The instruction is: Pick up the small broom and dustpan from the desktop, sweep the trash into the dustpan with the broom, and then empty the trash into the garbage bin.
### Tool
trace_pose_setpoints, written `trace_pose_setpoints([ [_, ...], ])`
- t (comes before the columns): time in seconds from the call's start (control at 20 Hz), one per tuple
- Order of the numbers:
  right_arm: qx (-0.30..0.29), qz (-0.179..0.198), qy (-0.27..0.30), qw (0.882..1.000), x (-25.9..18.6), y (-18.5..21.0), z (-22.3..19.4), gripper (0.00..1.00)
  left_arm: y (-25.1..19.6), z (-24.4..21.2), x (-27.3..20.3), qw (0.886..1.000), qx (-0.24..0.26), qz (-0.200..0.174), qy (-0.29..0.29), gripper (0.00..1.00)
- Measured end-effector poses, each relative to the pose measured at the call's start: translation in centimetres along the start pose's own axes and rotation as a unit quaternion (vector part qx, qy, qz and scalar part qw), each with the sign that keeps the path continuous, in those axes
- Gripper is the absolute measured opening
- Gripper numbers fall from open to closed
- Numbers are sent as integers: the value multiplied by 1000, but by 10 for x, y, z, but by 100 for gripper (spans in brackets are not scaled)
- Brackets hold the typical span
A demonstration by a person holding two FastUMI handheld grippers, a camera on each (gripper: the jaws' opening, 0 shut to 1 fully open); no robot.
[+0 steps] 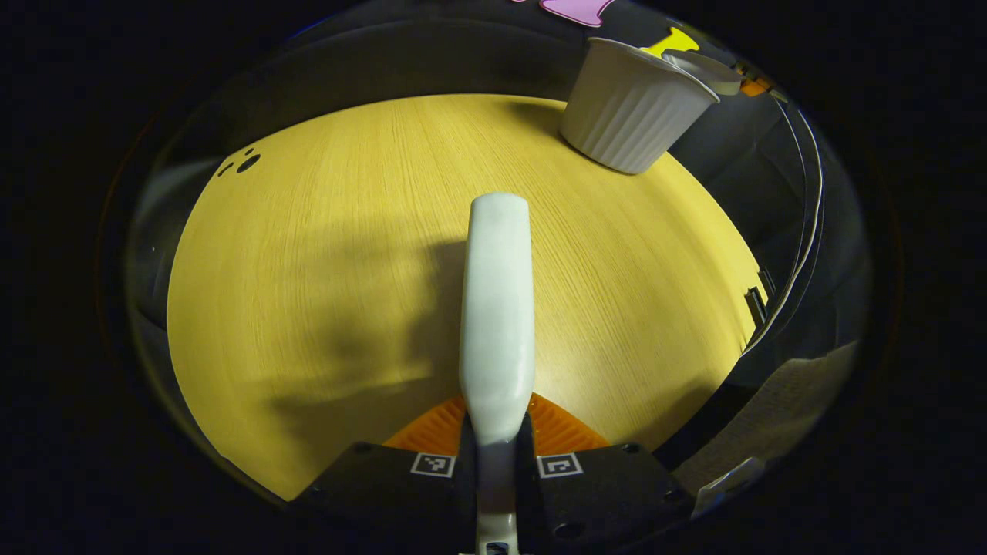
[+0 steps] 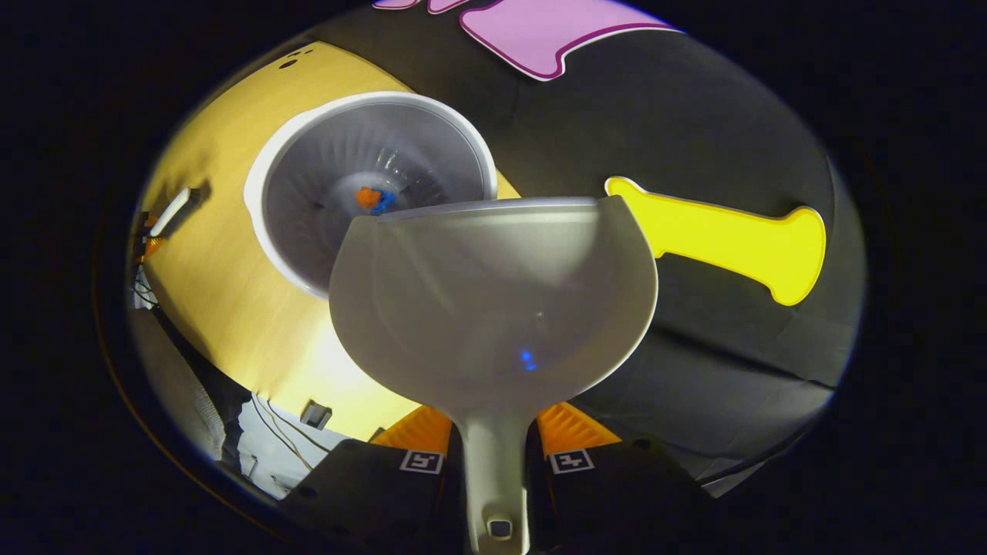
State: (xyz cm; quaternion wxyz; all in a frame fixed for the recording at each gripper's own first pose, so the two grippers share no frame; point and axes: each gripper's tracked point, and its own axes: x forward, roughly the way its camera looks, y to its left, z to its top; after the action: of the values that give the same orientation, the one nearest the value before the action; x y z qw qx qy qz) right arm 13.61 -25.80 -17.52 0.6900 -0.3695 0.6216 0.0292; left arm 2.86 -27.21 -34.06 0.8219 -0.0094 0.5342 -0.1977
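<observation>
While the right gripper [image 2: 493, 447] fingers clamp the light, rigid dustpan [image 2: 493, 308] handle over the garbage bin [image 2: 308, 254], left gripper [image 1: 496, 455] fingers pinch the broom [image 1: 497, 308].

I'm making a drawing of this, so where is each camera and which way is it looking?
Left gripper view: rides on the left hand-held gripper, looking down over the wooden desktop along the broom in its fingers.
Right gripper view: rides on the right hand-held gripper, looking over the dustpan it holds into the garbage bin, trash inside.
Shared: bin, desktop.
</observation>
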Motion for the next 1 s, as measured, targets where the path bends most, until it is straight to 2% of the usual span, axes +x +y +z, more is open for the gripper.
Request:
trace_pose_setpoints([
  [0.25,17,5,-25,1000,-10,0,-5,35,1,1,-1,1000,1,7,2,24],
  [0.45,58,27,-74,995,-32,9,-7,35,2,3,-1,1000,3,14,1,24],
  [0.6,98,52,-126,986,-57,20,-9,37,4,4,-3,1000,6,23,1,24],
  [0.8,142,82,-195,967,-95,40,-17,35,7,7,-5,999,7,37,-1,24],
  [1.0,145,101,-236,956,-125,81,-29,35,8,5,-6,999,6,51,1,24],
])
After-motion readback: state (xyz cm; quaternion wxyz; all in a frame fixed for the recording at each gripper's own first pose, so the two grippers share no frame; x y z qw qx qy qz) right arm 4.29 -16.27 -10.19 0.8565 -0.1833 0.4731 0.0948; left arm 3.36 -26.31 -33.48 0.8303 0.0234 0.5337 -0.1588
